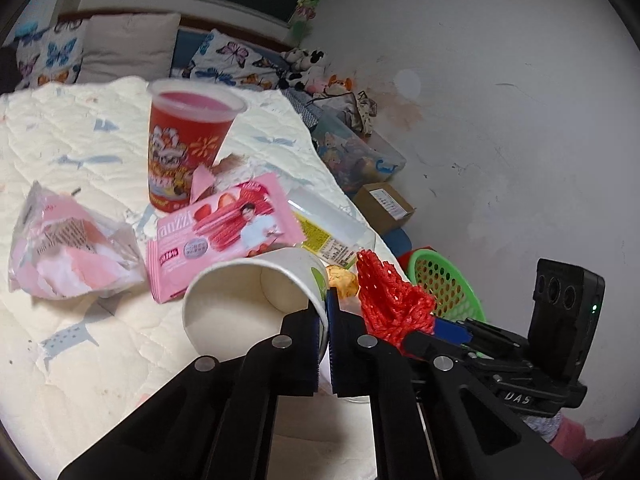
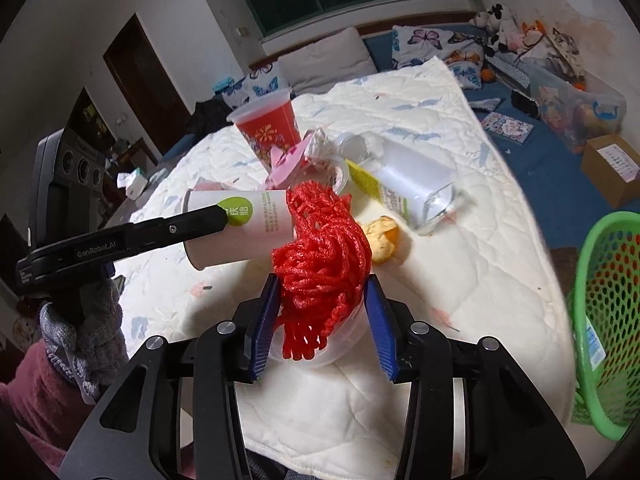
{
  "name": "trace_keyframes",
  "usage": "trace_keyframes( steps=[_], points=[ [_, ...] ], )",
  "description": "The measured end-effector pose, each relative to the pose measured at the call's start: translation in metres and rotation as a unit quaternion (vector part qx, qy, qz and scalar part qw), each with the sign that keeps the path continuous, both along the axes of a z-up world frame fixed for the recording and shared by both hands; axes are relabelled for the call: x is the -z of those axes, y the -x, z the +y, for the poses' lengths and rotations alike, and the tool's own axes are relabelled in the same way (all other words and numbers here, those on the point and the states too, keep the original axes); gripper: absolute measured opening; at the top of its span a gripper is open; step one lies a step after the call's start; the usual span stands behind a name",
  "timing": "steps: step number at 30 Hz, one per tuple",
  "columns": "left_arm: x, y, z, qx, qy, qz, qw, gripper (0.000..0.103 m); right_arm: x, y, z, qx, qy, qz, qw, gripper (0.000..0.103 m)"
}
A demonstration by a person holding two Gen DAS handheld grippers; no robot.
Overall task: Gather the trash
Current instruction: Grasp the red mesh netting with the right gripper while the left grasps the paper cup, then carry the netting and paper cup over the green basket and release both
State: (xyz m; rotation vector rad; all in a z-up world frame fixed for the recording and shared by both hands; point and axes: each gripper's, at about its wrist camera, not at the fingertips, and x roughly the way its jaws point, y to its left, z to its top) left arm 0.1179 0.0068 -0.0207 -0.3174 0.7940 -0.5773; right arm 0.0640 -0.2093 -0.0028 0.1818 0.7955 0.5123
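Red net [image 2: 320,256] pinched between right claw [image 2: 322,316] pads.

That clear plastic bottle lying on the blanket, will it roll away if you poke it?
Probably. The clear plastic bottle lies on its side and is round, so a poke could roll it. It looks empty, so likely light. The soft quilt beneath might slow it down.

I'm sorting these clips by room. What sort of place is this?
Most likely a bedroom. The trash lies on a quilted bed cover, with butterfly-print pillows by the window and stuffed toys against the wall. A green basket stands beside the bed.
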Motion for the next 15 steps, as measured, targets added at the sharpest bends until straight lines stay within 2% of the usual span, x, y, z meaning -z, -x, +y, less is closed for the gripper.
trace_keyframes(
  steps=[6,15],
  points=[
    [-0.011,0.002,-0.006,0.006,0.002,-0.014,0.9999,0.004,-0.001,0.001,-0.014,0.016,-0.015,0.001,1.000,0.044],
    [-0.014,0.003,-0.011,0.007,0.000,-0.015,0.9999,0.004,0.019,-0.009,-0.018,0.033,0.010,0.017,0.999,0.050]
  ],
)
